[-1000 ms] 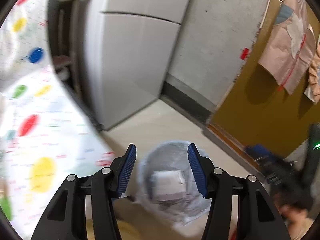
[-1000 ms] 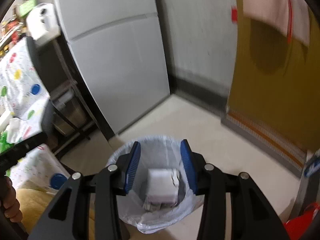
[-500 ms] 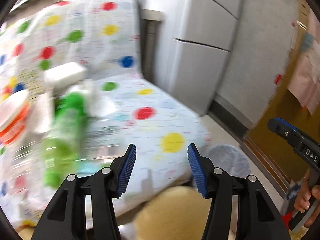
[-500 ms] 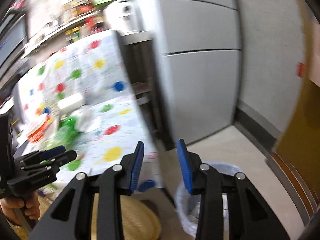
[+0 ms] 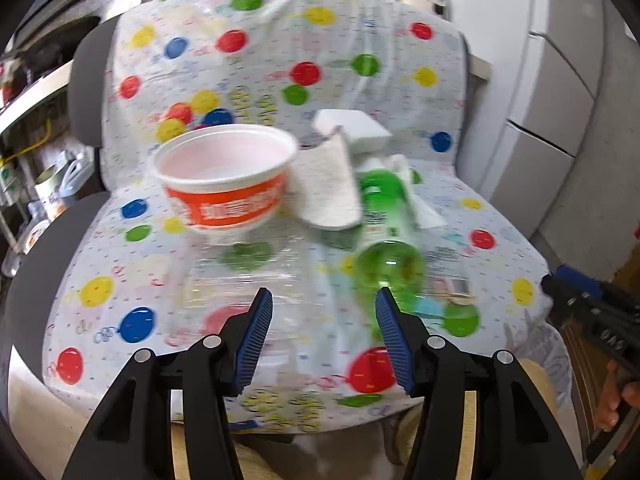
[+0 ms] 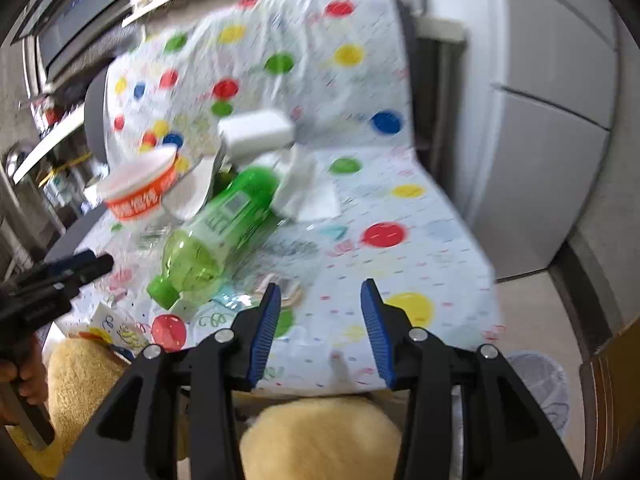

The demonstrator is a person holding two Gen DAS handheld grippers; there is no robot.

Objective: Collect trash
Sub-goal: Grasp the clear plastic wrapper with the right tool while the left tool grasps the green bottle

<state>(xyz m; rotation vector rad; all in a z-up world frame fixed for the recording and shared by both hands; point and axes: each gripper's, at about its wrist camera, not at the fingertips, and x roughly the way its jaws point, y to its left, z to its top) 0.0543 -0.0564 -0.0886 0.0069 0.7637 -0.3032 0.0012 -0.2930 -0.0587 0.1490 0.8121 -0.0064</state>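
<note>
Trash lies on a chair under a dotted cloth (image 5: 400, 60). An orange-and-white bowl (image 5: 224, 184) (image 6: 140, 192) stands at the left. Beside it are a white cloth (image 5: 328, 184), a white block (image 5: 352, 128) (image 6: 256, 132) and a green bottle (image 5: 384, 232) (image 6: 216, 232) lying on its side. A clear plastic container (image 5: 240, 292) lies nearest my left gripper (image 5: 323, 300), which hangs open and empty over the seat's front. My right gripper (image 6: 320, 292) is opening its jaws with nothing between them, above the seat's front right, apart from the bottle.
A lined trash bin (image 6: 536, 380) stands on the floor at the lower right. A grey fridge (image 6: 540, 120) rises right of the chair. Cluttered shelves (image 5: 36, 92) run along the left. Yellow fuzzy material (image 6: 320, 436) lies below the seat's front edge.
Both views have swung from the trash bin on the floor, past the fridge, to the chair with the trash. Both grippers stayed empty.
</note>
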